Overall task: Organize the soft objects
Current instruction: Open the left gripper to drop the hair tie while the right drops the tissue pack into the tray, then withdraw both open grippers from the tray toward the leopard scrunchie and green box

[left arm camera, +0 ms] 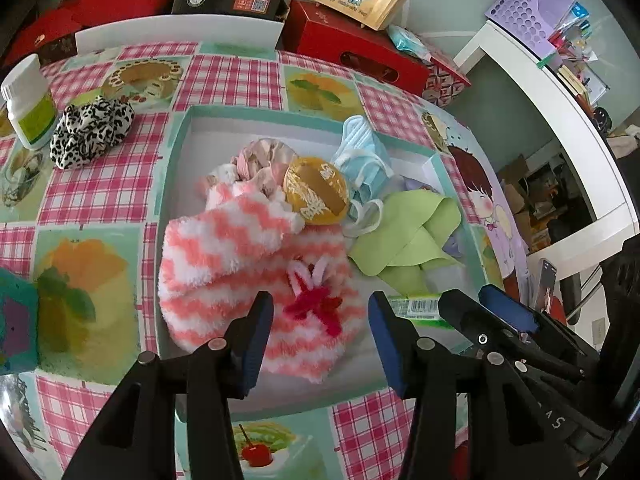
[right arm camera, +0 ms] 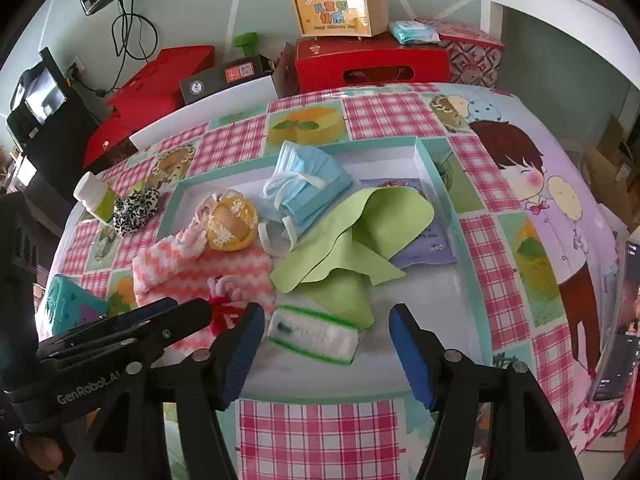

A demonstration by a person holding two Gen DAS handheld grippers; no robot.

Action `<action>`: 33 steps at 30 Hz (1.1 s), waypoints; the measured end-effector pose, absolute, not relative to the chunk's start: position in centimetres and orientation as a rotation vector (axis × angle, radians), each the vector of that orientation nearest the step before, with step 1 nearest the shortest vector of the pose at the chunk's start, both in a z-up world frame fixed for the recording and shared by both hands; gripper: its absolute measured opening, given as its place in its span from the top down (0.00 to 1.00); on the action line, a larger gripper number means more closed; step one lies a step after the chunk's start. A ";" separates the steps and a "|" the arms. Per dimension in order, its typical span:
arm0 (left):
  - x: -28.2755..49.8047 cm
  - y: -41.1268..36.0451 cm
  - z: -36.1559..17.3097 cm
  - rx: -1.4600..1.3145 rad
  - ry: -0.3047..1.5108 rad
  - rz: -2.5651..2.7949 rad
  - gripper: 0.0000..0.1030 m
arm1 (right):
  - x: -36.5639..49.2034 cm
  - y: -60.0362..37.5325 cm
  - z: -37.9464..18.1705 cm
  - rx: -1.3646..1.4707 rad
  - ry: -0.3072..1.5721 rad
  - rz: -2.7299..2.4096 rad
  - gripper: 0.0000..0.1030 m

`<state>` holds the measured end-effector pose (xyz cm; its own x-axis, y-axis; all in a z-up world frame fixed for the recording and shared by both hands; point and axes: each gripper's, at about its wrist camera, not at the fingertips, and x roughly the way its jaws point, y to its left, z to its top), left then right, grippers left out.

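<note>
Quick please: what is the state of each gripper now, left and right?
Left gripper: open, holding nothing, above the pink striped sock.
Right gripper: open, holding nothing, above the tissue packet.

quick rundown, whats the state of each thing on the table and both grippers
left gripper: open, above the sock
right gripper: open, over the tissue pack
pink striped sock: folded, in the tray
tissue pack: flat in the tray
green cloth: crumpled, in the tray
face masks: piled in the tray
leopard scrunchie: outside the tray
white bottle: upright, capped

Two fuzzy socks [left arm camera: 256, 280], two scrunchies [left arm camera: 92, 136], one green cloth [right arm camera: 352, 240].
</note>
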<state>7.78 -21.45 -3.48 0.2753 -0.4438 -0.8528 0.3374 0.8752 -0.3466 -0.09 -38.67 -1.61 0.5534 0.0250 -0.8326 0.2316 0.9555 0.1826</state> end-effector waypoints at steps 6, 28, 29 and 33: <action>7.8 -21.2 -3.1 -0.096 1.159 -0.513 0.49 | -0.1 -38.8 -1.6 0.268 0.982 -0.150 0.28; 8.7 -18.3 -1.8 -0.097 1.054 -0.332 0.13 | 0.3 -38.9 -2.4 0.238 0.997 -0.204 0.00; 8.7 -18.3 -1.8 -0.094 1.055 -0.330 0.13 | 0.3 -38.9 -2.4 0.235 0.997 -0.203 0.00; 8.7 -18.2 -1.9 -0.086 1.058 -0.323 0.13 | 0.3 -38.7 -2.4 0.226 1.002 -0.203 0.00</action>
<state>8.74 -18.24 -1.88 0.4488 -0.3017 -0.8411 0.2194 0.9497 -0.2236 0.35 -38.72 -2.40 0.5232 -0.0645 -0.8498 0.2709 0.9580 0.0941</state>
